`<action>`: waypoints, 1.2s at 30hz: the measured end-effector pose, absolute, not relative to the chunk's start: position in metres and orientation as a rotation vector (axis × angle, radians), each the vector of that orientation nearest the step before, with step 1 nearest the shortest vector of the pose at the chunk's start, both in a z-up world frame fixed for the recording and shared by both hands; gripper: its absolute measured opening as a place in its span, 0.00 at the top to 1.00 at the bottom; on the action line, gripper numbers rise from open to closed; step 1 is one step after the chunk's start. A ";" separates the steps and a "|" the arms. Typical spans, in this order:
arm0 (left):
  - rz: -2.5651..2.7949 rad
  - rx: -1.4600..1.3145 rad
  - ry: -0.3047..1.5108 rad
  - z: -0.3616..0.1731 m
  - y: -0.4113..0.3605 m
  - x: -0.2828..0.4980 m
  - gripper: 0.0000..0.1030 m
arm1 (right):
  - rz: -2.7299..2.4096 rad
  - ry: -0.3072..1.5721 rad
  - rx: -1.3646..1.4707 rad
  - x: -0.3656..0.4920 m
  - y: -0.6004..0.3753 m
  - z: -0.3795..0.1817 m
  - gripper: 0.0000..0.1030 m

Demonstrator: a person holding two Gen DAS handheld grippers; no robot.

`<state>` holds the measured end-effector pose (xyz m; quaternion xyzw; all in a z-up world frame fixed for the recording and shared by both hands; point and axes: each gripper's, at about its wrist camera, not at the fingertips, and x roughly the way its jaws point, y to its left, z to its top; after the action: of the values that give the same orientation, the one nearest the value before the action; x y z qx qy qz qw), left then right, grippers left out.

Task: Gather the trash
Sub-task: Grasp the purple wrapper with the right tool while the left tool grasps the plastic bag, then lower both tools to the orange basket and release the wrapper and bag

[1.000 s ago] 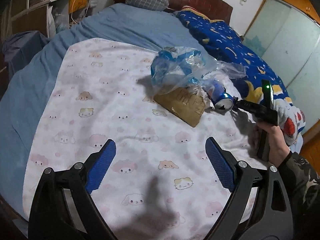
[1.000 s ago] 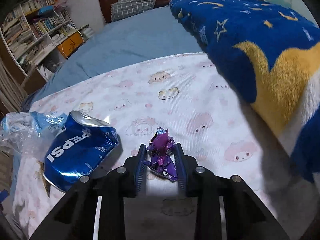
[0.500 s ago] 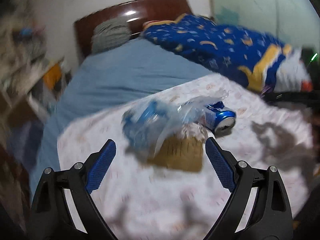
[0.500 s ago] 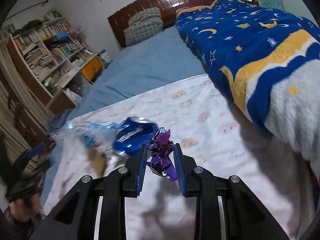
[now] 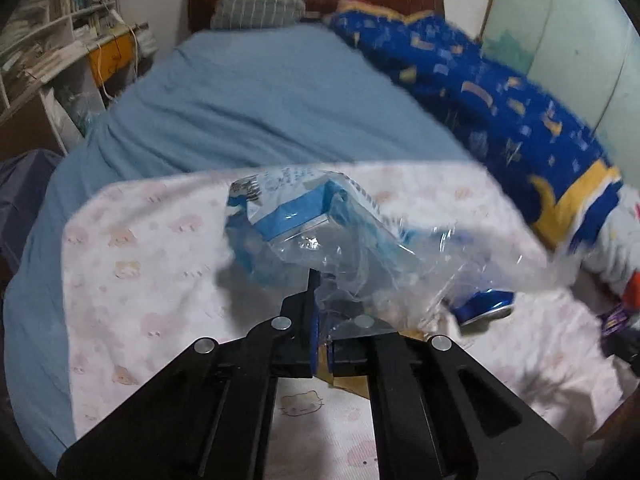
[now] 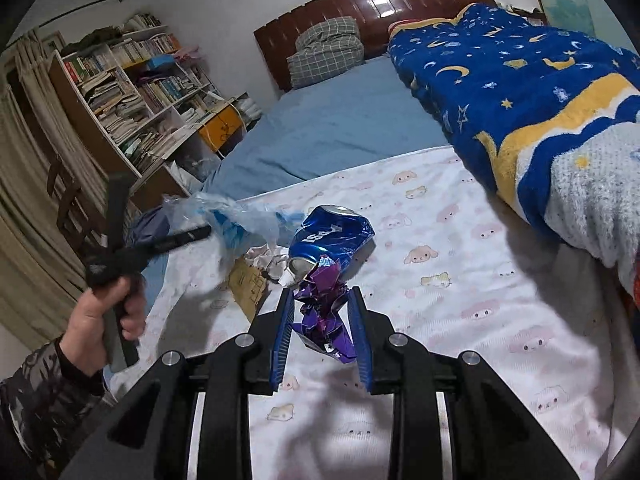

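My left gripper [image 5: 322, 300] is shut on a clear and blue plastic bag [image 5: 320, 232] and holds it above the bed; the bag also shows in the right wrist view [image 6: 240, 220], held off the sheet. My right gripper [image 6: 322, 320] is shut on a crumpled purple wrapper [image 6: 324, 312], lifted above the sheet. A crushed blue Pepsi can [image 6: 328, 240] lies on the white cartoon-print sheet [image 6: 460, 280]; it also shows in the left wrist view [image 5: 486, 306]. A brown cardboard piece [image 6: 246, 284] and a white crumpled paper [image 6: 264, 258] lie beside the can.
A blue star-and-moon blanket [image 6: 520, 92] is heaped along the right side of the bed. A blue bedspread [image 5: 260, 100], a checked pillow [image 6: 328, 48] and a dark red headboard lie beyond. A bookshelf [image 6: 132, 92] stands to the left of the bed.
My left gripper has swung in and shut on the plastic bag, lifting it off the cardboard and can. My right gripper has risen and drawn back with the purple wrapper.
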<state>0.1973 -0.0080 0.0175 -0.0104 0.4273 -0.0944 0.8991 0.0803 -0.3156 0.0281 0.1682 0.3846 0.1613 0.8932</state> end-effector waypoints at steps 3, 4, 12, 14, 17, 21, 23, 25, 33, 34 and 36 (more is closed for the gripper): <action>-0.202 -0.048 0.812 0.052 0.006 0.178 0.98 | 0.326 0.783 0.333 0.066 -0.315 0.037 0.72; -0.211 -0.054 0.775 0.072 0.012 0.164 0.98 | 0.321 0.777 0.326 0.060 -0.314 0.041 0.72; -0.307 0.003 0.675 0.165 0.029 0.041 0.98 | 0.347 0.735 0.254 -0.043 -0.313 0.108 0.72; -0.287 0.051 0.716 0.171 0.027 0.009 0.98 | 0.349 0.732 0.237 -0.070 -0.313 0.122 0.72; -0.348 0.108 0.798 0.161 0.017 -0.046 0.98 | 0.352 0.746 0.267 -0.115 -0.316 0.137 0.72; -0.446 0.083 0.969 0.124 0.003 -0.103 0.98 | 0.360 0.812 0.287 -0.163 -0.312 0.132 0.72; -0.491 0.058 1.046 0.099 -0.007 -0.119 0.98 | 0.364 0.858 0.285 -0.185 -0.306 0.120 0.72; -0.527 0.039 1.129 0.071 -0.021 -0.131 0.98 | 0.362 0.892 0.279 -0.198 -0.300 0.108 0.72; -0.527 0.123 1.426 -0.068 -0.076 -0.129 0.98 | 0.312 1.082 0.326 -0.222 -0.286 0.017 0.72; -0.505 0.098 1.515 -0.098 -0.081 -0.122 0.98 | 0.304 1.107 0.328 -0.220 -0.284 0.005 0.72; -0.489 0.083 1.597 -0.128 -0.087 -0.117 0.98 | 0.280 1.147 0.435 -0.219 -0.285 -0.024 0.72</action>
<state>-0.1173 -0.0875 -0.1277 0.0369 0.7086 -0.2168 0.6705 -0.2193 -0.2852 -0.0243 0.2033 0.5366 0.1310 0.8084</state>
